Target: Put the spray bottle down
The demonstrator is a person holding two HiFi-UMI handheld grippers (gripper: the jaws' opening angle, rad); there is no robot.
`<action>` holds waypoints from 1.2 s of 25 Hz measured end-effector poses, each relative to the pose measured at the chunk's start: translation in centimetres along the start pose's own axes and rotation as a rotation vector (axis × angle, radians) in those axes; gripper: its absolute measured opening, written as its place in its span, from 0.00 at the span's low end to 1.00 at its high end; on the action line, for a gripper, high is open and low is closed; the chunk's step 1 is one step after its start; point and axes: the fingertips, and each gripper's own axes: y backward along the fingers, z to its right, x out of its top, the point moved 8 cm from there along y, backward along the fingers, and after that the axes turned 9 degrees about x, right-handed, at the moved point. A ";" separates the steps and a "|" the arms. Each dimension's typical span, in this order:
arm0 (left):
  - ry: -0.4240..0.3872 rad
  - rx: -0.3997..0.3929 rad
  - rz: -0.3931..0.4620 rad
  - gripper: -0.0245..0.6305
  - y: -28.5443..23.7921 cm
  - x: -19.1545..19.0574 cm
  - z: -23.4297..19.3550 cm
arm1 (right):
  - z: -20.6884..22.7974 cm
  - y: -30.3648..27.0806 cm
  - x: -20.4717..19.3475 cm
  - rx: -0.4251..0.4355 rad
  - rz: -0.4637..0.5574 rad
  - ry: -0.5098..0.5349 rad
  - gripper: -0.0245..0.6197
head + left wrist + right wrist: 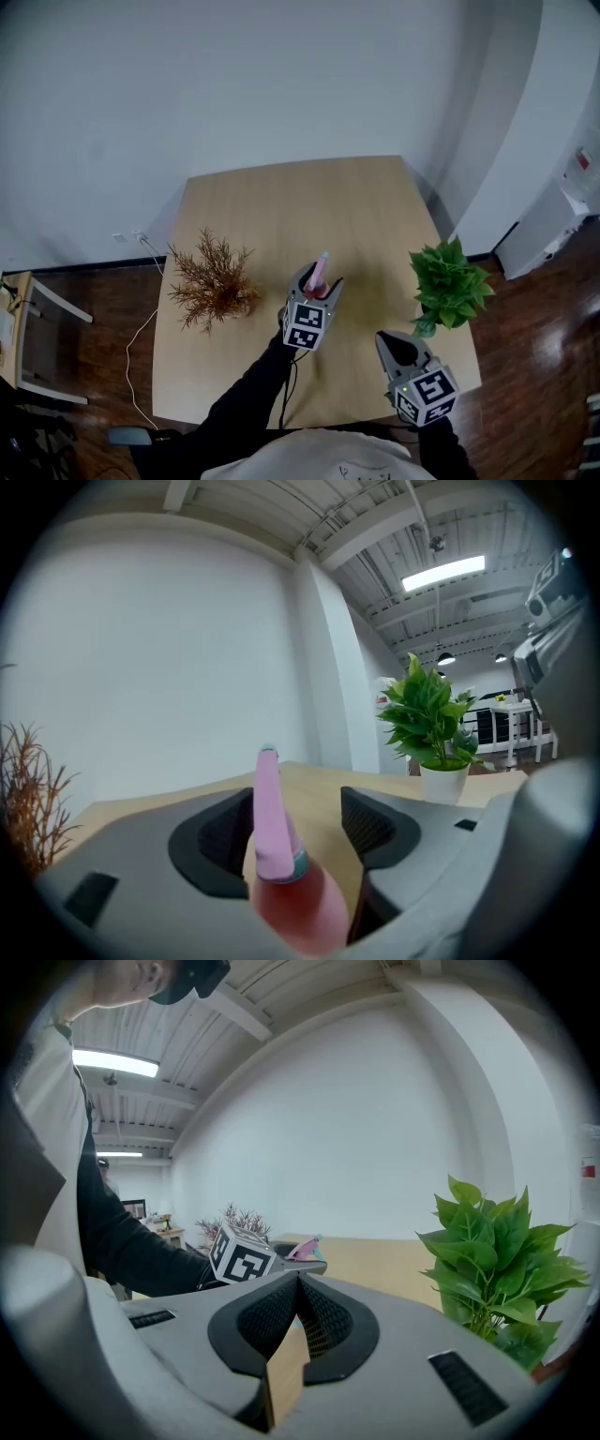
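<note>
The pink spray bottle stands upright between the jaws of my left gripper, over the middle of the wooden table. In the left gripper view the bottle rises between the dark pads with a gap on its right side, so the jaws are open around it. Whether its base rests on the table is hidden. My right gripper hovers at the table's front right, near the green plant, and its jaws meet at the tips with nothing between them.
A dried brown plant stands on the table's left side, and a green potted plant at its right edge. A white cable hangs off the left side. A small side table stands at the far left.
</note>
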 end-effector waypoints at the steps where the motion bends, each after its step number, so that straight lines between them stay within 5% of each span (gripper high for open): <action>1: 0.004 0.005 0.007 0.46 0.3 0.2 -0.1 | -0.1 -0.1 0.1 0.002 0.002 0.000 0.01; 14: 0.084 0.121 0.048 0.46 11.6 0.7 -2.5 | -2.0 -1.4 0.4 0.027 0.046 -0.020 0.01; 25: 0.152 0.074 0.070 0.02 19.1 2.6 -0.8 | -4.2 -3.2 1.5 0.080 0.081 -0.006 0.01; 30: 0.194 0.034 0.040 0.02 20.6 3.3 -0.1 | -4.6 -3.1 1.9 0.079 0.094 -0.008 0.01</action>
